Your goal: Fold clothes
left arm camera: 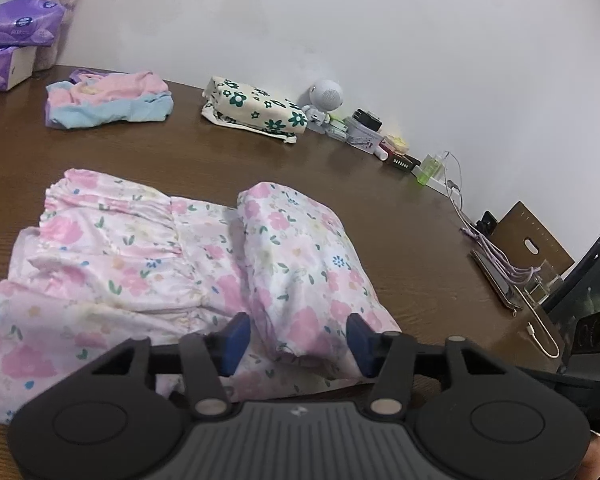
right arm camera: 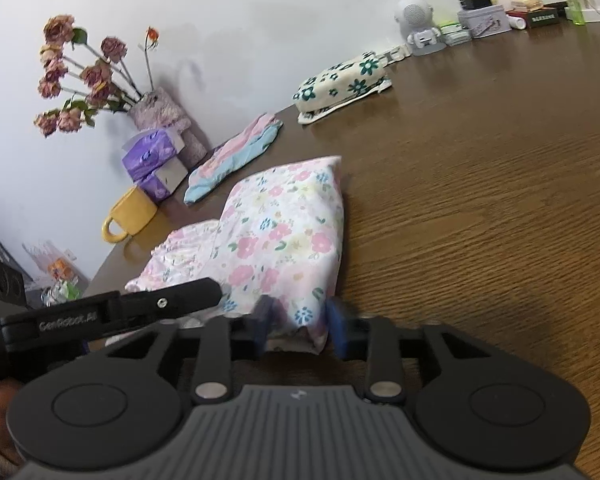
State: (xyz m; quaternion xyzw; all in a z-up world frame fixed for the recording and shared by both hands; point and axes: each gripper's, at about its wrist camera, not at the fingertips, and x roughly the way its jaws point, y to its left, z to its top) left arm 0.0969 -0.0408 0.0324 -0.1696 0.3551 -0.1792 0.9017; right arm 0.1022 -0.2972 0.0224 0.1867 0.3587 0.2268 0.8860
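Pink floral garment (left arm camera: 180,264) lies half-folded on counter (left arm camera: 380,208). Left hand-held gripper (left arm camera: 296,340) wide, straddling the near fold; right hand-held gripper (right arm camera: 298,320) narrower, around a corner, not pinching. I'd grip both w/ even tension & keep edges aligned.

We see a pink floral garment (left arm camera: 148,264) lying on the brown wooden table (left arm camera: 380,200), white with pink flowers and small green leaves. Its right part is folded over into a raised, puffy flap (left arm camera: 300,264) resting on the flatter, gathered left part. Farther back lie two folded pieces well apart from it: a pink-and-blue garment (left arm camera: 108,100) and a cream cloth with dark green flowers (left arm camera: 256,106), near the wall.
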